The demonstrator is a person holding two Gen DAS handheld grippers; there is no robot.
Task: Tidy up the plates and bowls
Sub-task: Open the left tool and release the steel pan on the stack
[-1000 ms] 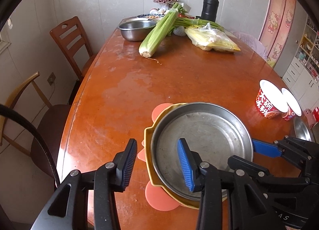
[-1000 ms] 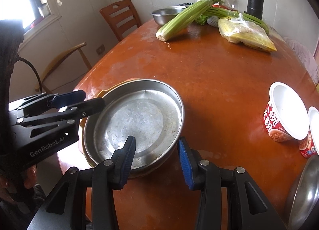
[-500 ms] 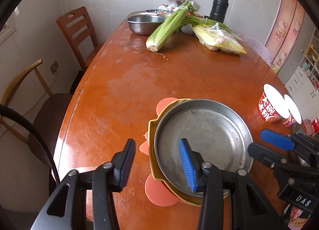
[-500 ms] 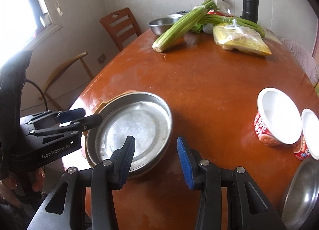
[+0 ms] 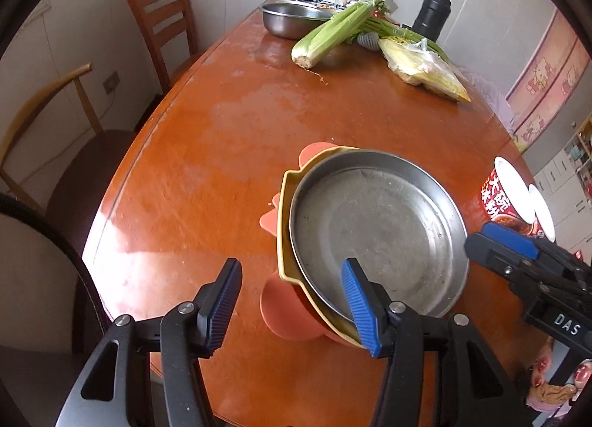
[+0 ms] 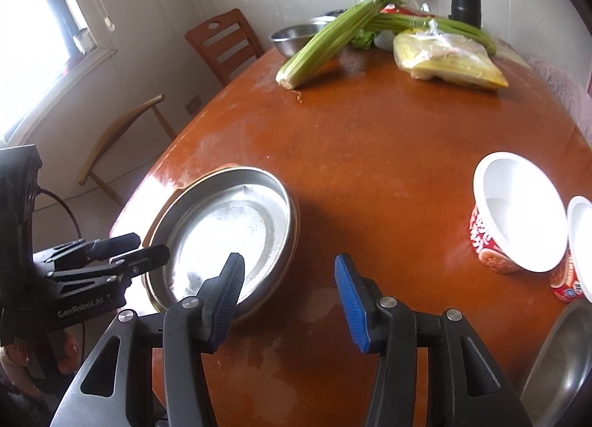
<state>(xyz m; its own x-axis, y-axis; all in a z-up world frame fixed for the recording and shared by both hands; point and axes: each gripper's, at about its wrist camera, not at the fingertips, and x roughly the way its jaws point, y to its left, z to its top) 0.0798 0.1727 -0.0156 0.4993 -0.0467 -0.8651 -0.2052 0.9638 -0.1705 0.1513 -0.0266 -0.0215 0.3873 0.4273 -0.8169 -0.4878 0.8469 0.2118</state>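
Observation:
A round steel plate [image 5: 377, 227] lies on top of a yellow plate [image 5: 285, 216], which lies on an orange flower-shaped plate [image 5: 285, 312], near the table's front edge. The stack also shows in the right wrist view [image 6: 229, 227]. My left gripper [image 5: 292, 301] is open and empty, just in front of the stack's left side. My right gripper [image 6: 288, 297] is open and empty, in front of the stack's right side. Two white paper bowls with red sides [image 6: 518, 212] stand to the right. A steel bowl [image 6: 562, 360] shows at the bottom right.
A wooden table [image 5: 229, 138] carries celery [image 5: 333, 34], a bag of corn [image 5: 425, 68], a steel bowl [image 5: 288, 20] and a black flask [image 5: 433, 16] at its far end. Two chairs [image 5: 162, 31] stand along the left side.
Both grippers have pulled back and away from the plate stack. The right gripper has shifted right; the steel plate stays on the stack.

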